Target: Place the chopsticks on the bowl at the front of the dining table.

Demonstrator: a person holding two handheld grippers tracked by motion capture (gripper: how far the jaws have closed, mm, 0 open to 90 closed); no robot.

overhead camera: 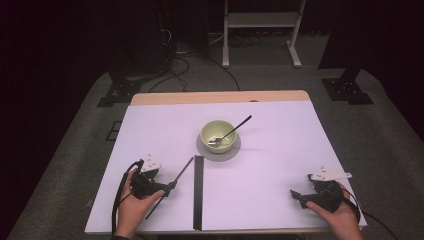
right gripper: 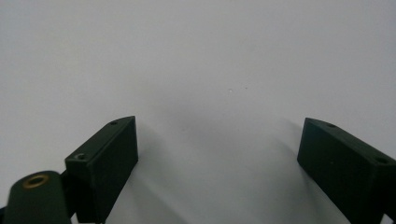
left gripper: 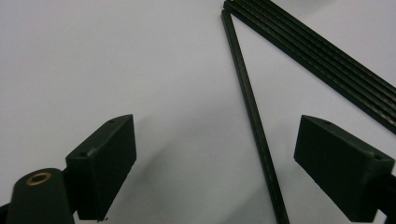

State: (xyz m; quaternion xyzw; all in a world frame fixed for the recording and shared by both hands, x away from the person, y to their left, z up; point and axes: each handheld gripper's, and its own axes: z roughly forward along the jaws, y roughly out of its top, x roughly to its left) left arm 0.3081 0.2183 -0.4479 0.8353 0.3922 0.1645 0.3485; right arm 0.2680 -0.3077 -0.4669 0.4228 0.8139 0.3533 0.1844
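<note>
A single thin black stick (overhead camera: 179,175) lies slanted on the white table (overhead camera: 280,155), its upper end touching a bundle of black sticks (overhead camera: 198,200) laid straight toward me. My left gripper (overhead camera: 167,188) sits low over this stick. In the left gripper view the stick (left gripper: 254,126) runs between the open jaws of the left gripper (left gripper: 217,135), nearer the right one, untouched, with the bundle (left gripper: 327,60) beyond. My right gripper (overhead camera: 296,196) rests at the front right, and the right gripper view has it (right gripper: 219,128) open over bare table.
A pale green bowl (overhead camera: 205,132) stands on a grey saucer (overhead camera: 235,151) at the table's middle, with a spoon (overhead camera: 236,128) leaning out of it to the right. A wooden strip (overhead camera: 220,97) edges the far side. Stands and cables are on the floor behind.
</note>
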